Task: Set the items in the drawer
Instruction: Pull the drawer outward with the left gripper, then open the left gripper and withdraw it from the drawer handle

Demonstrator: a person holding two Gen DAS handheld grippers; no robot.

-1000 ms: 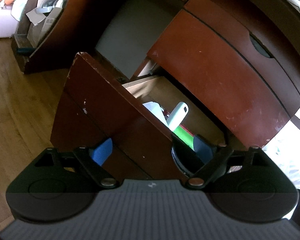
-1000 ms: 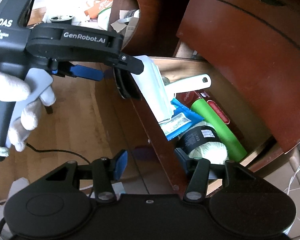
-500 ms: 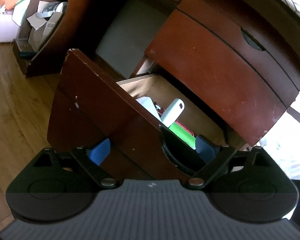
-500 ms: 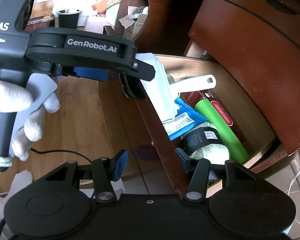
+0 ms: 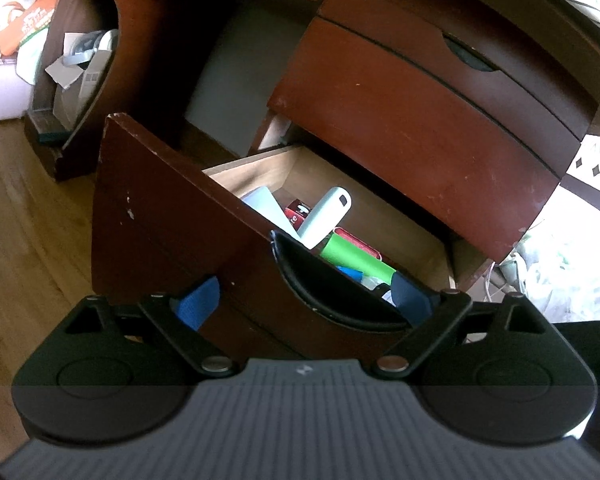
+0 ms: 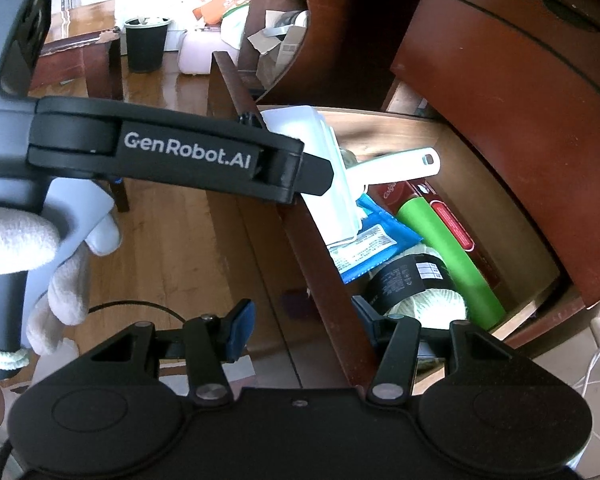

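The left gripper (image 5: pixel 304 300) has slid along the drawer front (image 5: pixel 172 216), its jaws just widening astride it; the right gripper (image 6: pixel 304 326) straddles it too, unclenched, items lying beyond both, so push squarely to avoid jamming the drawer (image 6: pixel 452 136).

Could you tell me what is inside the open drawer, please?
The open drawer holds a white-handled tool, green tube, red box, blue packet and banded yarn ball. Anything beneath them is covered.
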